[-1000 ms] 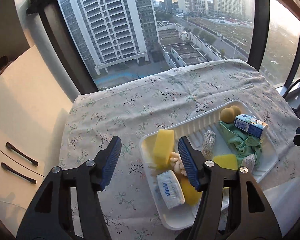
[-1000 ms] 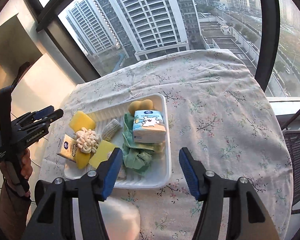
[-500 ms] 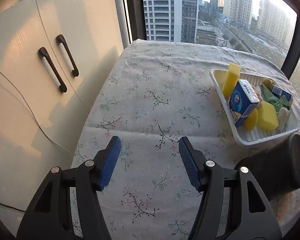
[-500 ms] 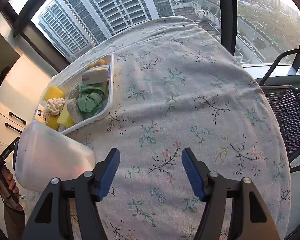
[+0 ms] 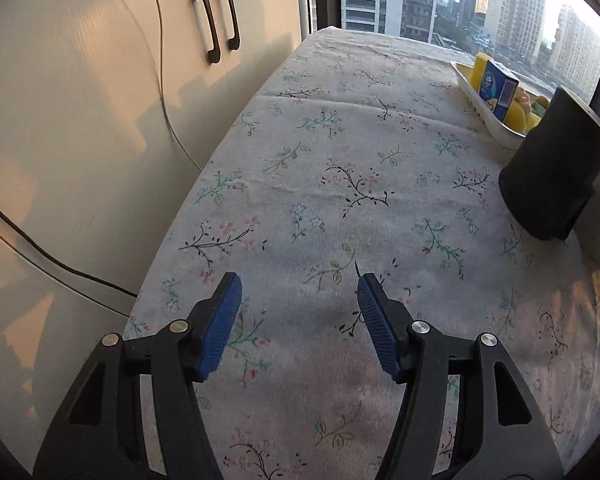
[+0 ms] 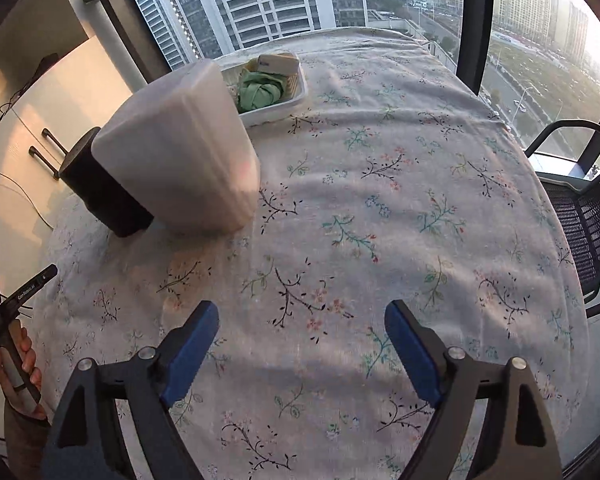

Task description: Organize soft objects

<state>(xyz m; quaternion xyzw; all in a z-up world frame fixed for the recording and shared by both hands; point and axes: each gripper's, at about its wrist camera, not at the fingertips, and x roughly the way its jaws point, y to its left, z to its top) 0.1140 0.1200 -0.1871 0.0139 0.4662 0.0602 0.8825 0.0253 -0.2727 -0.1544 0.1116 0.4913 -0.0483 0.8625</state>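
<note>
A white tray (image 6: 296,98) of soft objects sits at the far side of the floral tablecloth; it also shows at the right of the left wrist view (image 5: 485,109). In it I see a green cloth (image 6: 260,92), a tissue pack (image 6: 278,63), a blue tissue pack (image 5: 498,88) and a yellow sponge (image 5: 480,66). My left gripper (image 5: 298,296) is open and empty above bare cloth, far from the tray. My right gripper (image 6: 302,328) is open and empty near the table's front.
A translucent white bin (image 6: 180,148) and a black bin (image 6: 100,196) stand side by side in front of the tray. White cabinets (image 5: 100,100) with a cable run along the left. A mesh chair (image 6: 584,208) stands at the right edge.
Both grippers have pulled back from the tray toward the near end of the table. The left view has swung toward the cabinets. The bins now stand between the grippers and the tray.
</note>
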